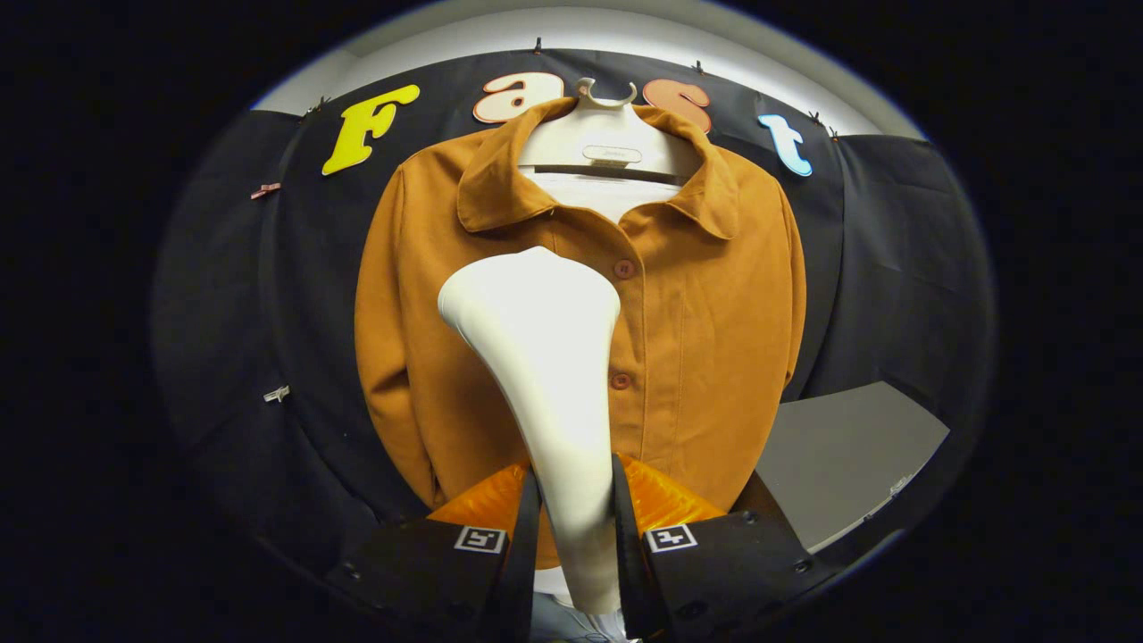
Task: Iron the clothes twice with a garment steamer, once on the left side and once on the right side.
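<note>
Two gripper fingers (576, 536) sit nearest the camera, closed on the narrow handle of a smooth white plastic garment steamer (545, 357), one finger pressing each side of it. Each finger carries a small square marker tag on its upper face. From between the fingers the steamer rises away and widens into a broad, rounded head, which stands in front of the shirt's chest, just to the left of its button line. Whether the head touches the cloth cannot be told.

Beyond the fingers hangs the largest thing in sight, a rust-orange long-sleeved shirt (705, 321) of soft woven cloth, facing the camera with its front buttoned and its sleeves hanging down at both sides. Its pointed collar (500, 179) lies folded open at the top. Two round orange buttons show on the placket, the upper button (624, 268) just beside the steamer's head on the right, the lower button (620, 380) touching the line of the steamer's neck.

Behind the shirt a black cloth wall (893, 250) covers the booth. To the right of the fingers, past the shirt's hem, lies a flat grey tabletop (848, 455).

Inside the collar shows a pale cream hanger (607, 134) with a small hook at its top.
</note>
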A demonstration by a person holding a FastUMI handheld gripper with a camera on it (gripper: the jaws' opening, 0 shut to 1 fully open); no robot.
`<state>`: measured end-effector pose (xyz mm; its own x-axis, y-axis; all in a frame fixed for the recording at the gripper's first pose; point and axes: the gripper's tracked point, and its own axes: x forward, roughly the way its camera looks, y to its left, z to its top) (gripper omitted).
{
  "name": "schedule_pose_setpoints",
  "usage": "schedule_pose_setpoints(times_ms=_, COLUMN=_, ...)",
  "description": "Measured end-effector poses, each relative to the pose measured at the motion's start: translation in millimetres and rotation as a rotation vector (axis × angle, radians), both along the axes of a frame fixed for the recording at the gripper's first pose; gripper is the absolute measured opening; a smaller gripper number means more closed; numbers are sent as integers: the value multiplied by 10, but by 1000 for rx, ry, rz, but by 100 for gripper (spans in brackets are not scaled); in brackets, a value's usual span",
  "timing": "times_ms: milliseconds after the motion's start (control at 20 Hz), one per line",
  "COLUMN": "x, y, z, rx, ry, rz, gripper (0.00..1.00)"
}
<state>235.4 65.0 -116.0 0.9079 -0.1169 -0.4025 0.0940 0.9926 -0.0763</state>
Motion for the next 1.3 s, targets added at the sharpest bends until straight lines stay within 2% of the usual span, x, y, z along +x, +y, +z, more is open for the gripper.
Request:
schedule_pose_setpoints(times_ms=450, x=215, y=104, z=-733, rx=13, ry=192, rz=-8, gripper=42)
schedule_pose_setpoints(times_ms=1300, x=-116, y=12, z=-1692, rx=18, ry=446, rz=-13, gripper=42)
